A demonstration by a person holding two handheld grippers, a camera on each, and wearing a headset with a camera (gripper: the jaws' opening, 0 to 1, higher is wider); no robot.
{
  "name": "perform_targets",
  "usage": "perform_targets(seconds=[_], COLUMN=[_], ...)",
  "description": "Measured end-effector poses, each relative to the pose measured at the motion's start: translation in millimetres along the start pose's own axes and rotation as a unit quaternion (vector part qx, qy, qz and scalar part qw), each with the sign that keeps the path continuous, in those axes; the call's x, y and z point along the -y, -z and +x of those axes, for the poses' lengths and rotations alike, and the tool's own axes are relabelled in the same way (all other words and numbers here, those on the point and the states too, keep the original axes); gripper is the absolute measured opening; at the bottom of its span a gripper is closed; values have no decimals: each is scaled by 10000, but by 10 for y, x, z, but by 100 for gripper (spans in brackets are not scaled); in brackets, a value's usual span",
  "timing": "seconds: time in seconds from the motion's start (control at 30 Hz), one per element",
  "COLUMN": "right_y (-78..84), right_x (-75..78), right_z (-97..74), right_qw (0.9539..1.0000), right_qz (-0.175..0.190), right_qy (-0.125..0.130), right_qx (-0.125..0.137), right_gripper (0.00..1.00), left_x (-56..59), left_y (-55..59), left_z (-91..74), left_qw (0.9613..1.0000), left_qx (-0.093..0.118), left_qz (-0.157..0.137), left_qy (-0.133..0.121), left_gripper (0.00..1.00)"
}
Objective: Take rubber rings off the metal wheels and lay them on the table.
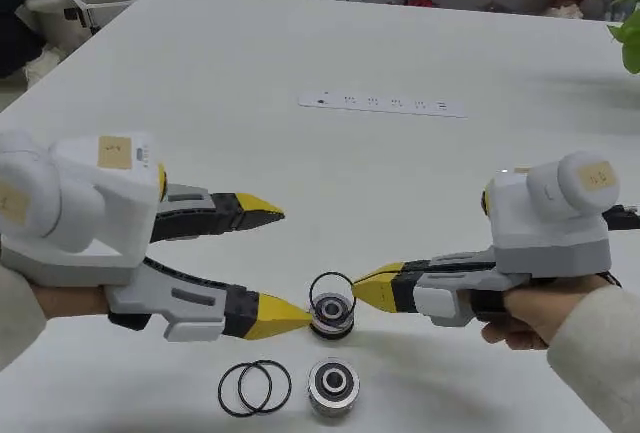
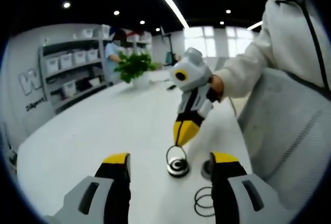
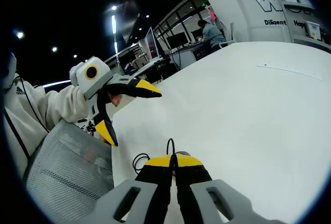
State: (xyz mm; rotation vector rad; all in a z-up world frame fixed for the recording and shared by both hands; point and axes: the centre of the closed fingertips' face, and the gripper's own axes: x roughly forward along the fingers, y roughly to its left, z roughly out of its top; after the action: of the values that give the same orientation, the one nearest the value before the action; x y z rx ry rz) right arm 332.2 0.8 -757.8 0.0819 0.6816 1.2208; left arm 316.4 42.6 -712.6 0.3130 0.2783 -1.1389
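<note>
Nearest the person, two overlapping loose black rubber rings [image 1: 255,388] and a bare round silver metal wheel [image 1: 332,386] are lying on the white table [image 1: 420,183], just in front of a second metal wheel [image 1: 332,319]. The right gripper [image 1: 362,290] is pinching a thin black ring [image 1: 330,283] that is standing up from this second wheel. Left of it, the left gripper [image 1: 280,263] is gaping wide, with its lower tip just beside the wheel. Far behind, a flat white power strip [image 1: 383,104] is lying.

Pwr strip [image 1: 383,104], plant [image 2: 135,66], shelves w/ bins [image 2: 72,61]
</note>
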Motion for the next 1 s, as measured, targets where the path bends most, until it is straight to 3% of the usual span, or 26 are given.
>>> perform_targets(seconds=[0.17, 0.27, 0.57, 0.73, 0.9, 1.0], right_y=[-32, -54, -111, -102, -125, -124], right_x=[-10, -29, -174, -258, -349, -426], right_z=[-17, -25, -34, -33, -23, 6], right_qw=[10000, 10000, 9996, 9995, 9992, 9989], right_qz=[-52, -84, -229, -249, -270, -298], right_qy=[0, -10, -134, -201, -275, -333], right_qx=[17, 19, -9, -64, -84, -120], right_gripper=[0, 0, 0, 0, 0, 0], left_x=[-3, 17, 84, 101, 137, 158], left_y=[-65, -32, -2, 6, 98, 114], left_z=[-179, -256, -497, -670, -820, -891], left_qw=[9999, 9999, 9997, 9987, 9977, 9969], left_qx=[87, -31, -72, 51, -57, -12], left_qz=[-57, 35, 1, -97, -139, -243], left_qy=[-129, -154, -254, -491, -668, -750], left_gripper=[66, 67, 75, 78, 82, 83])
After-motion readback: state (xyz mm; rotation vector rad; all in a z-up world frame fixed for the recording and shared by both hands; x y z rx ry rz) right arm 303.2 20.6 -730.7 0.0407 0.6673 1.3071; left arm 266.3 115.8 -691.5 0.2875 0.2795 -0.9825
